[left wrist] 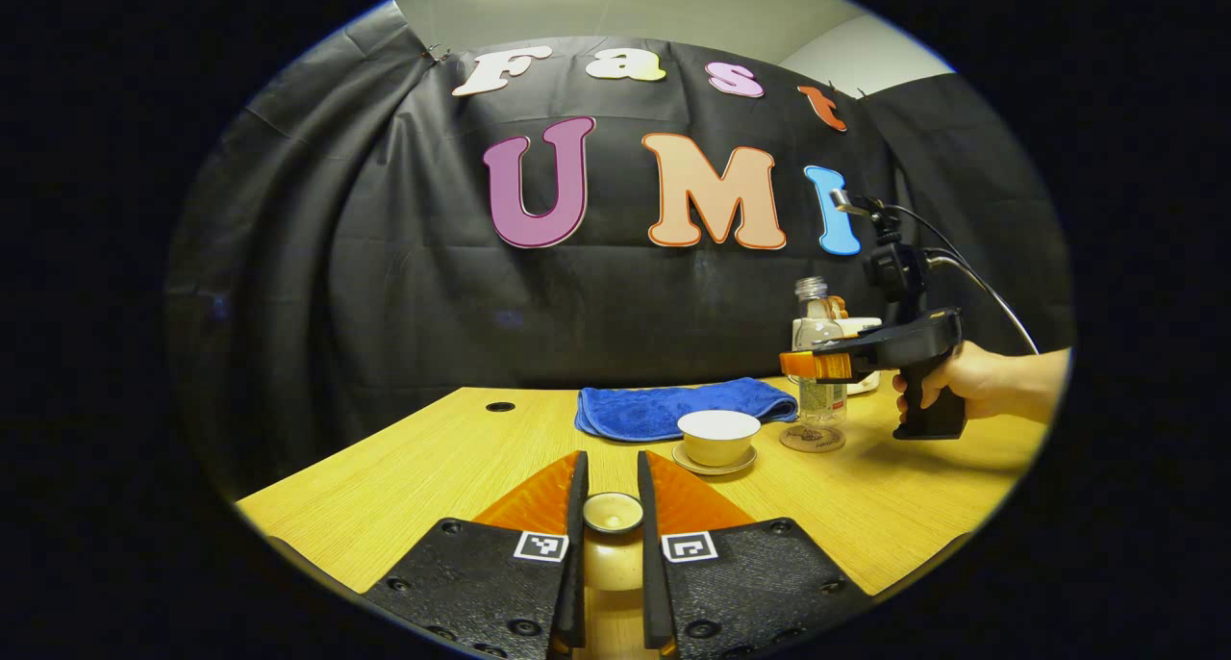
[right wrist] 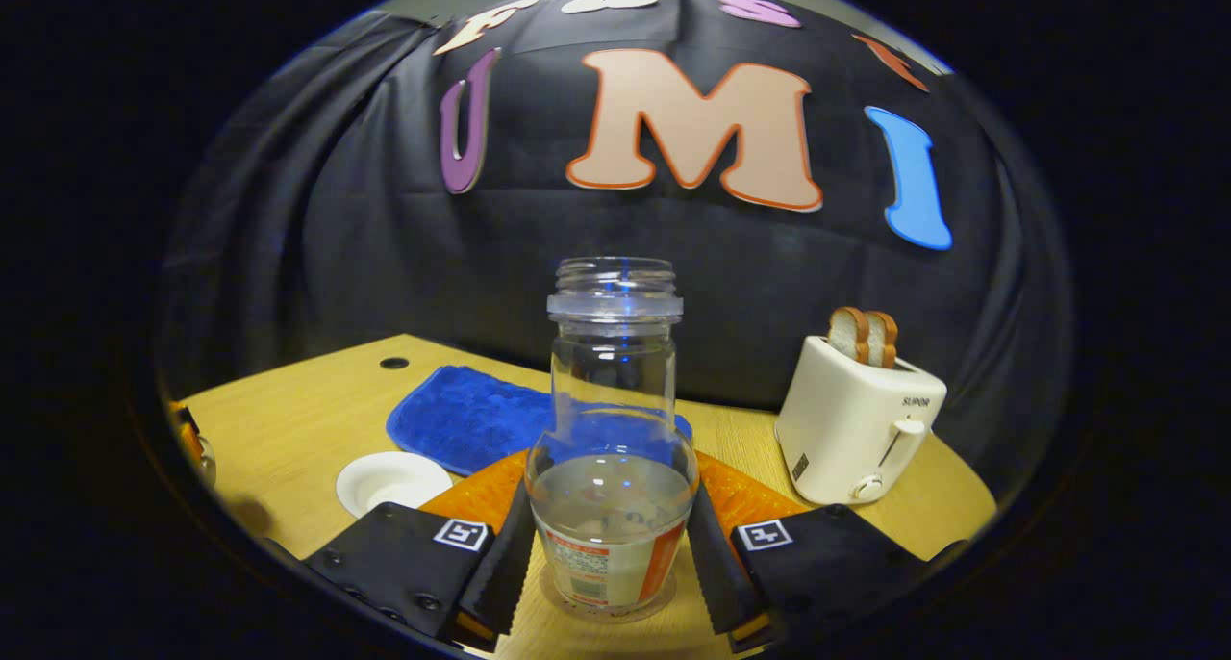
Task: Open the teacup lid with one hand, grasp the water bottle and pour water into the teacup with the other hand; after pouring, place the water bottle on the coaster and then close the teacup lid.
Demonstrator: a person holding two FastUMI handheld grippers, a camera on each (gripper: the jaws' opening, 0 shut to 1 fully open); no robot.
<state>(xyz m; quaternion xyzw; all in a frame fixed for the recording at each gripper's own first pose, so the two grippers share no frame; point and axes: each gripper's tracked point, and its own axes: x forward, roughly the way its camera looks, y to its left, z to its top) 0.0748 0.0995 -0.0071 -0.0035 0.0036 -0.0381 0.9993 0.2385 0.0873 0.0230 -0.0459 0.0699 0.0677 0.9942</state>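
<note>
My left gripper (left wrist: pixel 612 482) is shut on the beige teacup lid (left wrist: pixel 613 514), held low over the near table edge. The white teacup (left wrist: pixel 718 431) stands uncovered on its saucer (left wrist: pixel 714 463) just beyond; it also appears at the left in the right gripper view (right wrist: pixel 392 480). The uncapped water bottle (right wrist: pixel 613 381), partly full, stands upright on a clear coaster (left wrist: pixel 813 439). My right gripper (right wrist: pixel 611 495) has both fingers against the bottle's lower body. From the left gripper view, that right gripper (left wrist: pixel 817 364) and the hand (left wrist: pixel 962 381) holding it are at the right.
A folded blue cloth (left wrist: pixel 673 408) lies behind the teacup. A white toaster (right wrist: pixel 856 424) with two bread slices stands at the back right. The wooden table (left wrist: pixel 433 477) has a cable hole (left wrist: pixel 500 407) at the far left.
</note>
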